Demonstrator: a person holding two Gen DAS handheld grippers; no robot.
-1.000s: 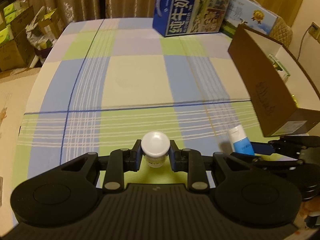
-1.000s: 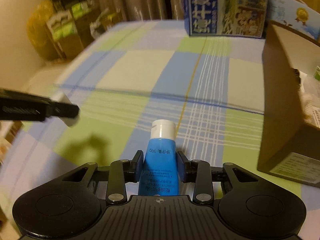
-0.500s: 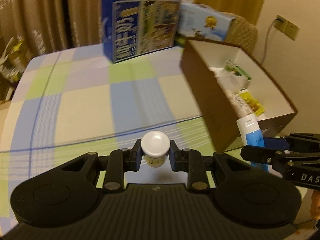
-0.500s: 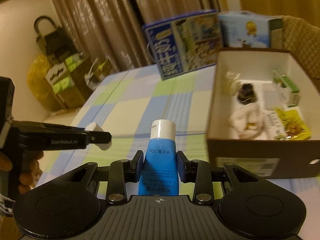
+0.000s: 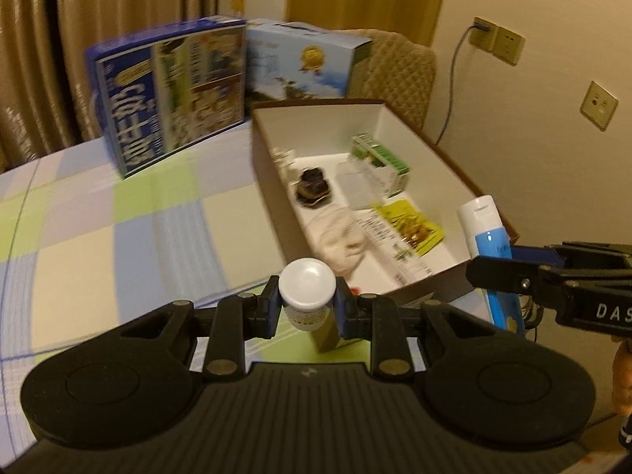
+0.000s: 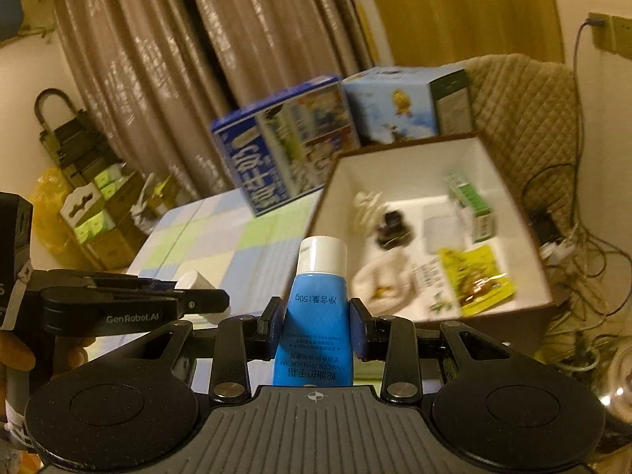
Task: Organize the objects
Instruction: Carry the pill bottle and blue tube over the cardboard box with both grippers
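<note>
The left tongs (image 5: 307,307) are closed on a small white-capped bottle (image 5: 307,288), their blue pads pressed against its two sides just under the cap, so the bottle hangs upright in the air above the checked cloth of the desk (image 5: 118,229). In the right wrist view the same tongs reach in from the left edge with the bottle's white cap showing at their tip, and fingers of the person's left hand (image 6: 23,355) wrap the handle.

The right tongs (image 6: 315,330) are clamped on a blue hand-cream tube (image 6: 316,316), gripping its body from both sides with the white cap pointing forward, away from the camera. From the left wrist view this tube stands cap-up at the right, above the near right corner of the box.

Ahead of both tongs sits an open brown cardboard box (image 5: 272,181) with a white inside. In it lie a green carton (image 5: 381,160), a dark round object (image 5: 312,189), a crumpled white cloth or bag (image 5: 343,241), and a yellow packet (image 5: 410,229) beside a printed sheet. Both held items are in the air near the box's front edge.

Behind the box stand a blue milk carton case (image 5: 170,94) and a pale blue case (image 5: 300,63), with brown curtains (image 6: 166,59) beyond.
</note>
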